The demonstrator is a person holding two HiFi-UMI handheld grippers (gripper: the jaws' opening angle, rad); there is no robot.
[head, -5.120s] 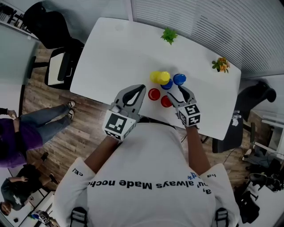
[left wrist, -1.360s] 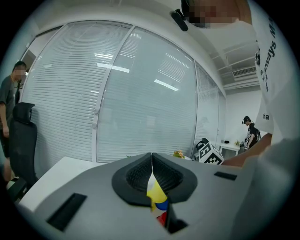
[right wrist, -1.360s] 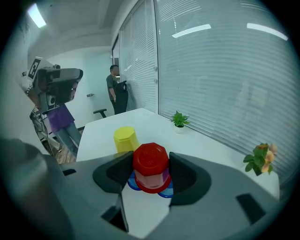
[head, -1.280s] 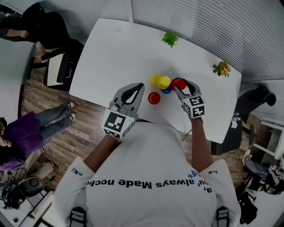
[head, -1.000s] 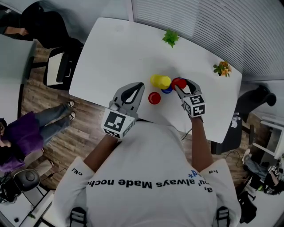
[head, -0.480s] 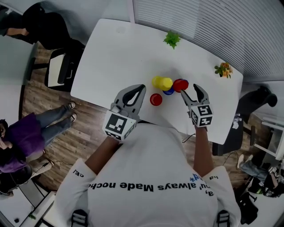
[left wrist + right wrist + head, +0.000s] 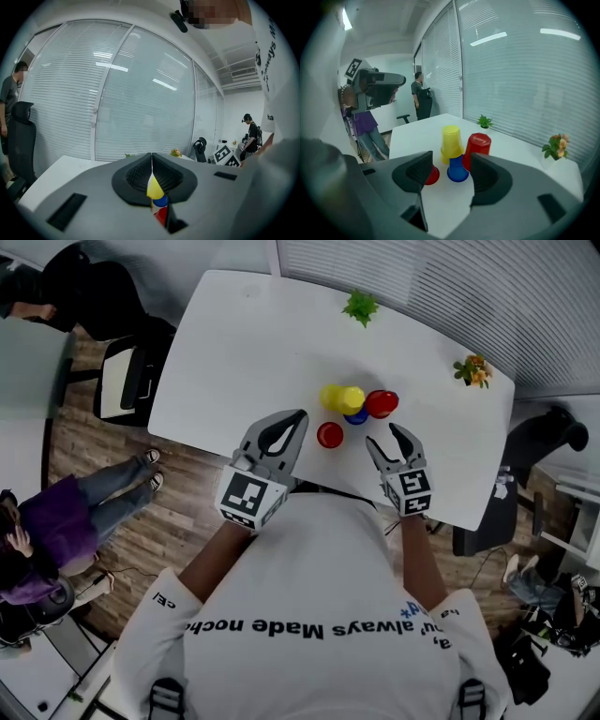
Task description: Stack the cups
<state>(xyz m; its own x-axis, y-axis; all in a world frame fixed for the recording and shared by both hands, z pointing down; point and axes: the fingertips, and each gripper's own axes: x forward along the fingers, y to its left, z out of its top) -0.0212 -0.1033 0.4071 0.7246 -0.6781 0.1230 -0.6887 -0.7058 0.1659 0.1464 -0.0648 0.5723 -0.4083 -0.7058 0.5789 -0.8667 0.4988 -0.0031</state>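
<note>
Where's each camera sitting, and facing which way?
Head view: on the head, steeply down at table; shirt, arms, left gripper, right gripper show.
Left gripper view: on it, level toward blinds; shut jaws show.
Right gripper view: on it, down at yellow cup; empty open jaws, just narrowed.
Shared: all three show that cup.

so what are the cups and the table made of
Cups: probably thin plastic. They show solid bright colours, smooth walls and a soft sheen. Table: looks like white laminate or painted board, with a flat, even, nearly matte top and no grain showing. Looks alone cannot settle either.
</note>
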